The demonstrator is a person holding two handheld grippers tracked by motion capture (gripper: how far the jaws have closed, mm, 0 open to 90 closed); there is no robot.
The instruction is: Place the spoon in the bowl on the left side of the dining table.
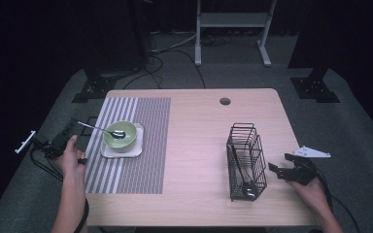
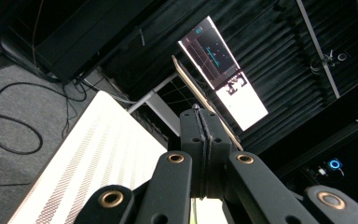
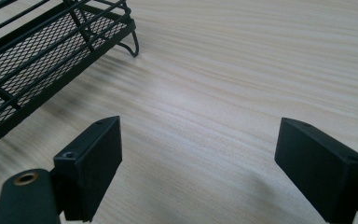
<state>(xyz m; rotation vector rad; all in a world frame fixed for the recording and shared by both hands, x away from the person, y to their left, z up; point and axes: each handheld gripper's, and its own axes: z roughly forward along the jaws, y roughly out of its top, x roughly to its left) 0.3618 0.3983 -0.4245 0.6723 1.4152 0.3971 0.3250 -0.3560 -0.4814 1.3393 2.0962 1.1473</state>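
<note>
Your left hand-held gripper sits off the left edge of the counter, jaws pressed together on the handle of a spoon. The handle tip pokes out above the pads in the left gripper view. The spoon's head rests in the green bowl, which stands on a white square plate on the striped mat.

Your right hand-held gripper hovers low just right of the black wire caddy, jaws spread wide and empty. This looks like a waiting posture near the likely drop-off. A dark utensil lies in the caddy; I cannot tell which kind.
</note>
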